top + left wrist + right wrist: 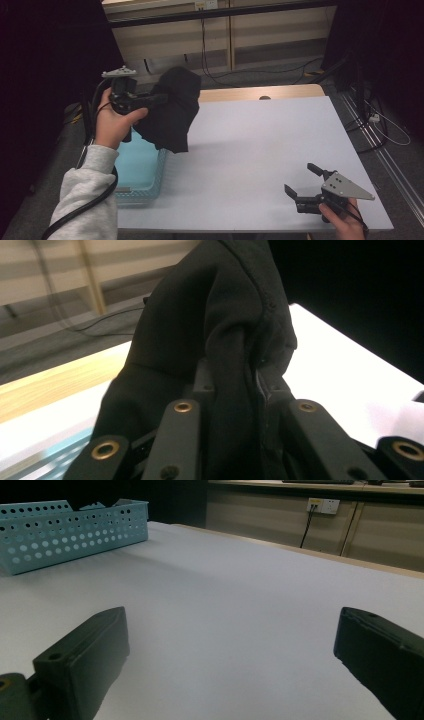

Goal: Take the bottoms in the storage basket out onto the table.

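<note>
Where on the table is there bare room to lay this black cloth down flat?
The white table is bare from the teal basket across to the right tongs, and back to the wooden strip at its far edge. Crowded only at the left, where the black cloth hangs from the left tongs.

White table (260, 150), matte top, with a strip of bare wood (260, 93) along its far edge. At the near left edge stands a light blue perforated plastic basket (142, 172), resting directly on the top, one corner overhanging toward the left. Dark grey floor around.
</note>
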`<state>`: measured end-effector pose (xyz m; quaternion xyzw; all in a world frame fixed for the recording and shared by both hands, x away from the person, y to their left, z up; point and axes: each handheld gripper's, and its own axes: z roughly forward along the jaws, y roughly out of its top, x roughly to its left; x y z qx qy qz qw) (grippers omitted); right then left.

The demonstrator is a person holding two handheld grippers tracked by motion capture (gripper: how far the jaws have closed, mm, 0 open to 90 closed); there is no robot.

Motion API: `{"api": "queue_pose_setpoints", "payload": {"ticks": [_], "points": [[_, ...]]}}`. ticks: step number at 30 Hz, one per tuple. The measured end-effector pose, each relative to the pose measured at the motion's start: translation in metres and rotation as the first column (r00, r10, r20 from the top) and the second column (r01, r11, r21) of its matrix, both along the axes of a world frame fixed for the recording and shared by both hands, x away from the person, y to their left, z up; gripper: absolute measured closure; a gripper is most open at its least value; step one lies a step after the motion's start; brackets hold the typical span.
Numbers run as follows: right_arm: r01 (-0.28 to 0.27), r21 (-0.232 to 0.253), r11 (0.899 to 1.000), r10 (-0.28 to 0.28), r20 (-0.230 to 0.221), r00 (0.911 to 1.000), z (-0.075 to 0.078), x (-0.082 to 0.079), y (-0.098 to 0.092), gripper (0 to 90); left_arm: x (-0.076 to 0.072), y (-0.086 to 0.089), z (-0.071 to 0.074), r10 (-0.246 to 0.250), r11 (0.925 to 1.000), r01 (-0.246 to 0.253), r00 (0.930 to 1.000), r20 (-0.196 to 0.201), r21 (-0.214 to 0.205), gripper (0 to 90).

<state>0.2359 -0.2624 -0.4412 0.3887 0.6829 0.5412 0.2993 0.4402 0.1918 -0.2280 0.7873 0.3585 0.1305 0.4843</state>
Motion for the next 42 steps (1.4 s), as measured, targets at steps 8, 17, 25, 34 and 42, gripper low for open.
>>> {"api": "queue_pose_setpoints", "payload": {"ticks": [8, 17, 25, 34, 42], "points": [[0.001, 0.001, 1.000, -0.001, 0.000, 1.0000, 0.000, 0.000, -0.001, 0.8, -0.005, -0.036, -0.022, -0.058, 0.9983, 0.058, 0.9983, -0.004, 0.004, 75.7], [-0.004, -0.001, 1.000, 0.004, 0.000, 1.0000, 0.000, 0.000, 0.000, 0.8, -0.012, -0.055, -0.037, -0.093, 0.9955, 0.092, 0.9956, -0.012, -0.019, 75.6], [-0.006, 0.000, 1.000, 0.006, -0.006, 1.0000, 0.000, 0.000, 0.000, 1.0, -0.017, -0.072, -0.064, -0.124, 0.9922, 0.124, 0.9917, -0.032, -0.007, 75.4], [-0.008, -0.003, 1.000, 0.008, -0.004, 1.0000, 0.000, 0.000, 0.000, 1.0, -0.022, -0.100, -0.099, -0.181, 0.9834, 0.182, 0.9811, -0.069, 0.006, 75.4], [-0.002, 0.003, 1.000, 0.002, -0.007, 1.0000, 0.000, -0.001, -0.001, 1.0, -0.026, -0.123, -0.128, -0.195, 0.9798, 0.198, 0.9772, -0.083, 0.026, 74.7]]}}
